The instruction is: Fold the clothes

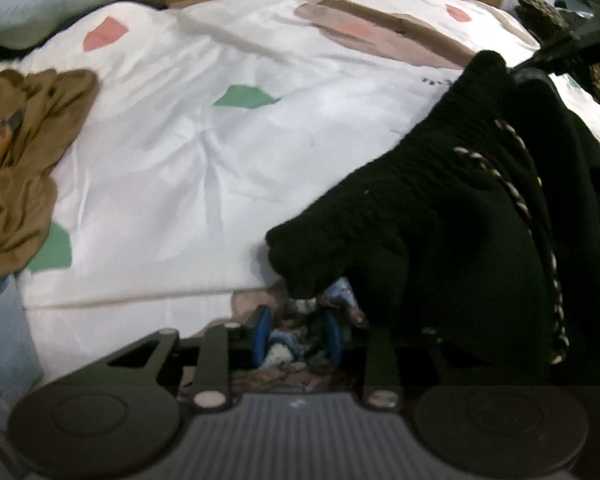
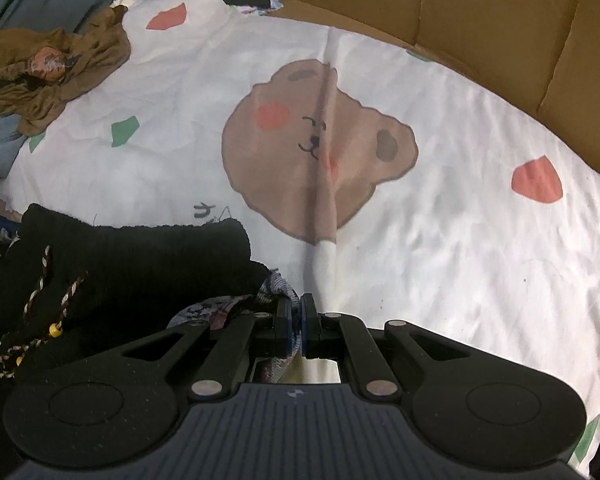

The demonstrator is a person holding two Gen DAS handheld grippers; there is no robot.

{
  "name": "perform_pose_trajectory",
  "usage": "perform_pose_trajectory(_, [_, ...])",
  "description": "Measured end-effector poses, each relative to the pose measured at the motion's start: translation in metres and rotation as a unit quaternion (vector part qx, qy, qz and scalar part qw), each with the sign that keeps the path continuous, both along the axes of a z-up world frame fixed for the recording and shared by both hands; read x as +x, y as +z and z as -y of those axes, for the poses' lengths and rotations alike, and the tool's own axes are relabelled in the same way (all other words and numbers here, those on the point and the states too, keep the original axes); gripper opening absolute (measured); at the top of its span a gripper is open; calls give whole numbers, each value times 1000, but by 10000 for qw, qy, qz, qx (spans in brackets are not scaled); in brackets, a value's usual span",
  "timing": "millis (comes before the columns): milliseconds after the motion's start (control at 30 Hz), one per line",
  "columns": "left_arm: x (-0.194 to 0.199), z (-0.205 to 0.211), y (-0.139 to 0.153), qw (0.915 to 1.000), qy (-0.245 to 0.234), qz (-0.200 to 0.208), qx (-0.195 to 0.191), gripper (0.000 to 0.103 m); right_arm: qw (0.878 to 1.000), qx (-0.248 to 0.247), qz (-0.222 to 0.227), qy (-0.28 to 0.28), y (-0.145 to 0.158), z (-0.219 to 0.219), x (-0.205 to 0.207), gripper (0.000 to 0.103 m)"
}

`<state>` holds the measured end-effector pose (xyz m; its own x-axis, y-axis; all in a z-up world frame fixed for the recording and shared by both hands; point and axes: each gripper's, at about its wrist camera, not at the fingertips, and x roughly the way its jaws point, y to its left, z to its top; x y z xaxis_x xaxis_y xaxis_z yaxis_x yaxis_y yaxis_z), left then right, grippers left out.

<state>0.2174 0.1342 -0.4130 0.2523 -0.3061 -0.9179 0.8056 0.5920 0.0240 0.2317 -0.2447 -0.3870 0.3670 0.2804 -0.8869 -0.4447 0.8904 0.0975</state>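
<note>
Right gripper (image 2: 301, 303): jaws fully closed, pinching a thin fold of grey-blue patterned cloth (image 2: 274, 286) at the near edge of the white bear-print bedsheet (image 2: 440, 240).

Left gripper (image 1: 298, 330): blue pads (image 1: 263, 330) part open, apart from each other, patterned cloth bunched between them; can't tell if the pads press on it.

Black knitted sweater with braided drawstring (image 1: 460, 208): heaped on the sheet's near edge, just beside both grippers, draped over the patterned cloth.

Crumpled olive-brown garment (image 2: 60, 68): far left corner of the sheet, well apart from the sweater.

Brown cardboard box wall (image 2: 480, 20): along the sheet's far side; contents not visible.
</note>
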Motion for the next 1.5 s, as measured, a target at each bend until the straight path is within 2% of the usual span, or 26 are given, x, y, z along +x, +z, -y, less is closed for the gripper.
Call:
perform_pose_trajectory(100, [2,4,-2,9999,-99,-46,-104,29,10000,-15,-27,5,-2,1,-1,2])
perform_pose_trajectory(233, [3,8,-5,9995,-196,-103,-245,12,10000,-68,-51,-19,-5,1,-1,2])
perform_pose_trajectory(333, [4,8,1,9997,-133,-6,-203,8,9999,-112,-1,-92,-6,2,-1,2])
perform_pose_trajectory(667, [36,27,42,9973,99,707,-180,6,9979,-64,366,-536,11,18,17,2])
perform_pose_trajectory(967, [65,67,42,9945,263,985,-252,6,9945,-172,694,-764,26,28,42,2])
perform_pose_trajectory(1267, [101,85,46,9920,517,1066,-438,5,9930,-463,850,-675,28,27,74,2])
perform_pose_trajectory(1500, [119,89,62,9870,617,1444,-355,5,9893,-710,1177,-494,45,14,99,2])
